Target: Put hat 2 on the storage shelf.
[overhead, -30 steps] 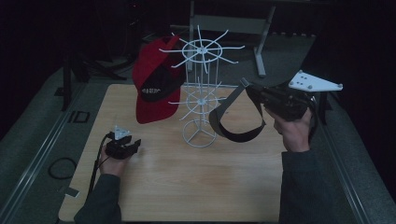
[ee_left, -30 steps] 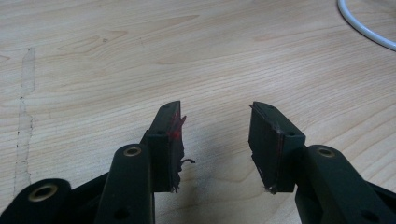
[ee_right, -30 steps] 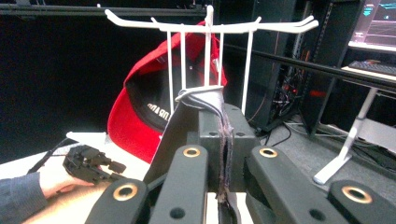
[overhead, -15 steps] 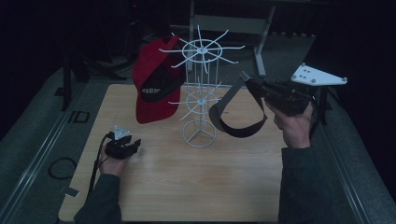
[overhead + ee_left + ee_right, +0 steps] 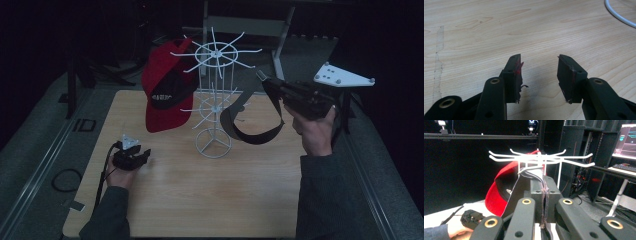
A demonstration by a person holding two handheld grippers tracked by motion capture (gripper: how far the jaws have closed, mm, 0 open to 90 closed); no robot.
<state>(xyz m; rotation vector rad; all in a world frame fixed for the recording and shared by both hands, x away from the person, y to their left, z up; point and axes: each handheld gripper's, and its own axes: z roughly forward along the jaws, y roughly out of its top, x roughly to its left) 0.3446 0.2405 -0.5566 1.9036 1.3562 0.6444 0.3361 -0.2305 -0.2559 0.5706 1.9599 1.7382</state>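
Now carried nearer the white rack (image 5: 214,100): dark visor (image 5: 250,120), pinched in right gripper (image 5: 267,82). Hooks just ahead, slightly above. Left gripper (image 5: 134,156) spread, resting.

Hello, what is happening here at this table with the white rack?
A person holds a gripper in each hand at a wooden table. The right gripper is shut on a dark cap, holding it up beside the white wire rack, near its hooks; the cap is not hung yet. A red cap already hangs on the rack's other side. The left gripper rests on the table with its jaws open and nothing between them.
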